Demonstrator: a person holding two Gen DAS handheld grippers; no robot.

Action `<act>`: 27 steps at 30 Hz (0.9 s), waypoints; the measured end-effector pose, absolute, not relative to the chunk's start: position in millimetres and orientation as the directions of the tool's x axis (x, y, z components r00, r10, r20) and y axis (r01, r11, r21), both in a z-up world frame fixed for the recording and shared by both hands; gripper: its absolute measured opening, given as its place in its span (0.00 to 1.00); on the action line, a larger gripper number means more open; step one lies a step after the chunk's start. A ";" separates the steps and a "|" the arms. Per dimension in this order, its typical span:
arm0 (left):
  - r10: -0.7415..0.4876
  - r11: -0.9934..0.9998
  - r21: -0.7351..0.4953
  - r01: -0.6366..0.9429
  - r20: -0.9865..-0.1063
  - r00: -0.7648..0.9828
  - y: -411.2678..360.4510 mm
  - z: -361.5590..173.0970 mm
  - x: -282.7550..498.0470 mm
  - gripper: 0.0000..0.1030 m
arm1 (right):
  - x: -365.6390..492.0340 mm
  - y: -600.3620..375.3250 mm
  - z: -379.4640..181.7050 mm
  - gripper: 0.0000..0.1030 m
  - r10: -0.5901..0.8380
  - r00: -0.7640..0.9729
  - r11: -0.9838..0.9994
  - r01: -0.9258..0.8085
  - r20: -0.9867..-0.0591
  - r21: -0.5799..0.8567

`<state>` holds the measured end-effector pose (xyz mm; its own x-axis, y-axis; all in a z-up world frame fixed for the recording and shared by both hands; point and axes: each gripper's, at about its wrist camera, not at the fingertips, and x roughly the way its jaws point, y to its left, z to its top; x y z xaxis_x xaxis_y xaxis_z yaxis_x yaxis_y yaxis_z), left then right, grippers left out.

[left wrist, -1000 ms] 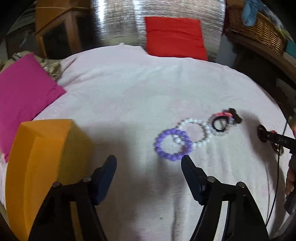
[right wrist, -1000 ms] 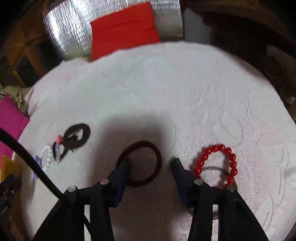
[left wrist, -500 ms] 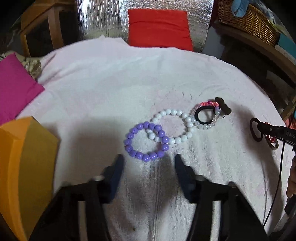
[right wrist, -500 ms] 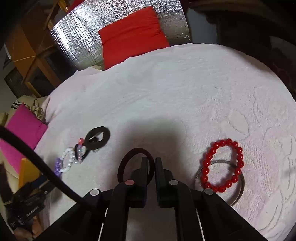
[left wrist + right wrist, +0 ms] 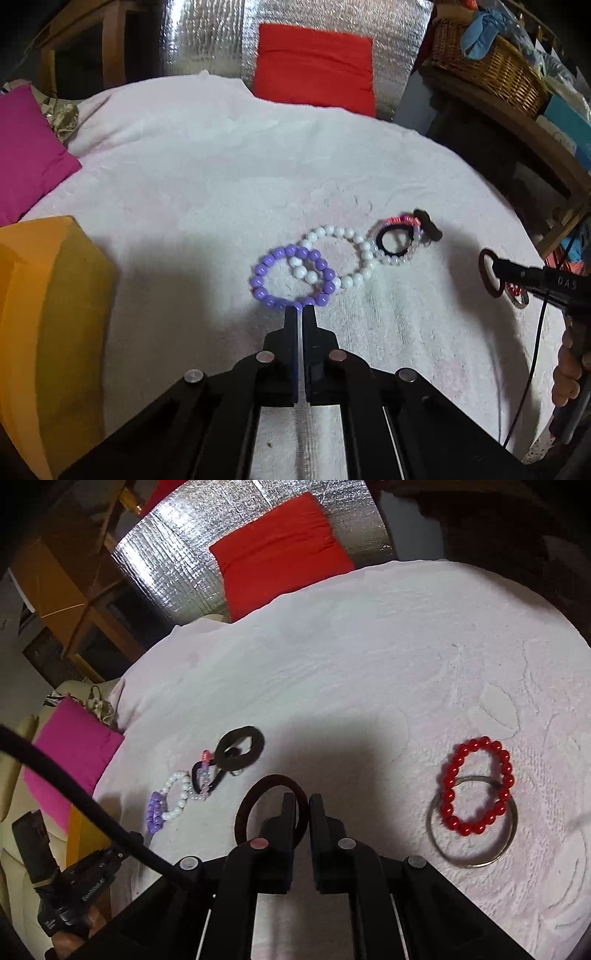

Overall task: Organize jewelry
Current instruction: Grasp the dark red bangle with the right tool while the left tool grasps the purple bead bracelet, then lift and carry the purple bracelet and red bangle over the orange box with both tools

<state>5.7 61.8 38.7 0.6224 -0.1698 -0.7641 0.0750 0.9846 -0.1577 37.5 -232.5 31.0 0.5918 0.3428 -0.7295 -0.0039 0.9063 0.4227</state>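
The purple bead bracelet (image 5: 293, 278) lies on the pale pink towel (image 5: 207, 177) that covers the surface. The left gripper (image 5: 300, 309) has just been closing, and its fingers now pinch the bracelet's near edge. A white bead bracelet (image 5: 338, 254) overlaps the purple one on its far right side. Beyond that lie a thin black band (image 5: 395, 240), a clear and pink bead bracelet (image 5: 400, 220) and a wide black hair tie (image 5: 240, 747), all bunched together. Further right of the purple bracelet, the right gripper (image 5: 303, 799) has its fingers shut on the rim of a dark maroon ring (image 5: 271, 808). Right of that, a red bead bracelet (image 5: 476, 784) lies across a silver bangle (image 5: 474, 853). An orange block (image 5: 48, 325) stands left of the purple bracelet.
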 end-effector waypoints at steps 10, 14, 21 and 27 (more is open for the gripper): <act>-0.151 0.987 -0.150 0.053 -0.782 0.604 57.5 29.1 17.4 0.71 | 37.5 -217.4 22.5 0.08 0.350 0.570 0.909 -0.015 -0.744 0.416; -0.126 0.991 -0.123 0.046 -0.799 0.587 48.2 15.9 33.1 0.71 | 37.9 -216.2 19.3 0.08 0.349 0.562 0.910 -0.015 -0.749 0.413; -0.140 0.980 -0.196 -0.028 -0.786 0.603 61.5 10.6 48.7 0.41 | 38.4 -220.7 18.7 0.08 0.347 0.564 0.909 -0.005 -0.749 0.417; -0.158 0.978 -0.209 -0.014 -0.782 0.603 64.3 18.6 41.8 0.09 | 36.8 -217.9 22.3 0.08 0.347 0.568 0.911 -0.016 -0.746 0.412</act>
<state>41.8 64.3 18.6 0.6027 -0.1583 -0.7821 -0.0145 0.9778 -0.2091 36.8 -217.9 22.3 0.5683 0.3474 -0.7459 -0.0159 0.9110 0.4122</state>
